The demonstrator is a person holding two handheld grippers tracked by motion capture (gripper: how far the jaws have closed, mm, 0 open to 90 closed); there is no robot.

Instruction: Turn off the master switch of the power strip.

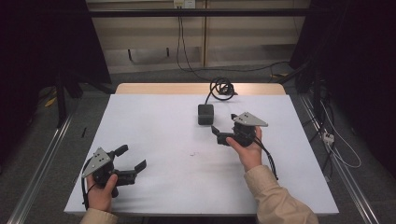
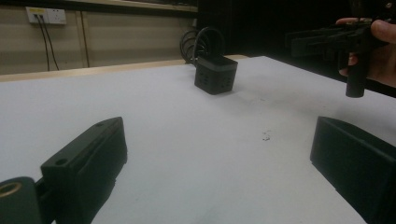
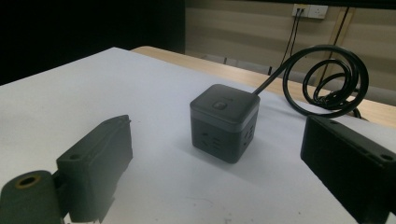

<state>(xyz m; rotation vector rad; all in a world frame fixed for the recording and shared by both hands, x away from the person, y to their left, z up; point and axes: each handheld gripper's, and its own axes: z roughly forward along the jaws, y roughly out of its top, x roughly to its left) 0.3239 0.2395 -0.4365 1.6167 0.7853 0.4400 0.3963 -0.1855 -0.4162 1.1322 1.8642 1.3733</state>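
A dark cube power socket (image 1: 205,114) sits on the white table (image 1: 154,135), right of its middle toward the far side. Its black cable (image 1: 222,87) coils behind it. My right gripper (image 1: 224,123), held in a hand, hovers just right of and nearer than the cube, open and holding nothing. In the right gripper view the cube (image 3: 224,122) stands a little beyond the spread jaws, with the cable (image 3: 334,79) looping behind. My left gripper (image 1: 131,157) is near the front left, open and holding nothing. From the left gripper view, the cube (image 2: 215,74) is far ahead.
The white table top ends in a wooden strip (image 1: 196,88) at the far edge. Dark curtains and frame rails flank the table. A wall socket (image 2: 45,15) with cords sits on the back wall. The other hand's gripper (image 2: 327,39) shows at the upper right.
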